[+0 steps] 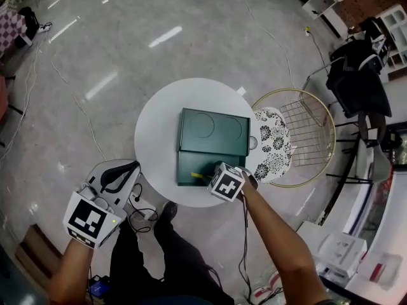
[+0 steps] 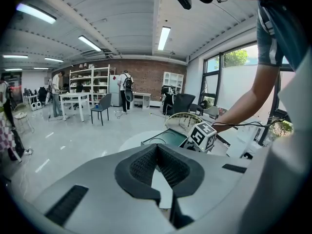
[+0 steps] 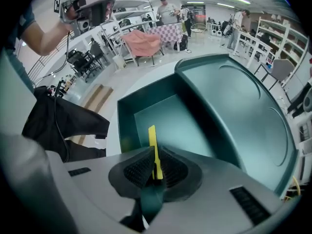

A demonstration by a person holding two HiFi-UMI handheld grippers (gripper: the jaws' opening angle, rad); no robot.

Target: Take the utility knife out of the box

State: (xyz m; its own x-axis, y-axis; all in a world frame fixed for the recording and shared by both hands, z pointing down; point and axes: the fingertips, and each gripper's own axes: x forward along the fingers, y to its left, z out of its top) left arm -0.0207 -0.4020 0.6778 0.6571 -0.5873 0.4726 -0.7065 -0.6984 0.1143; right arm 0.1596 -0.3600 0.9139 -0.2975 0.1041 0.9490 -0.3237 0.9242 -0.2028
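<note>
A dark green box (image 1: 191,168) lies open on the round white table (image 1: 156,129), its lid (image 1: 212,131) folded back flat. My right gripper (image 1: 206,177) is shut on the yellow utility knife (image 3: 154,149), which stands on edge between the pads, over the box's open tray (image 3: 170,126). The knife (image 1: 198,175) shows as a small yellow sliver in the head view. My left gripper (image 1: 127,168) hangs off the table's left side, shut on nothing. In the left gripper view its jaws (image 2: 158,165) meet, pointing toward the box (image 2: 168,136) and the right gripper's marker cube (image 2: 202,136).
A gold wire chair (image 1: 304,132) with a black-and-white patterned cushion (image 1: 272,146) stands right of the table. Cables (image 1: 141,211) trail on the glossy floor by the person's legs. White boxes (image 1: 343,253) sit at lower right. Desks, shelves and people fill the far room.
</note>
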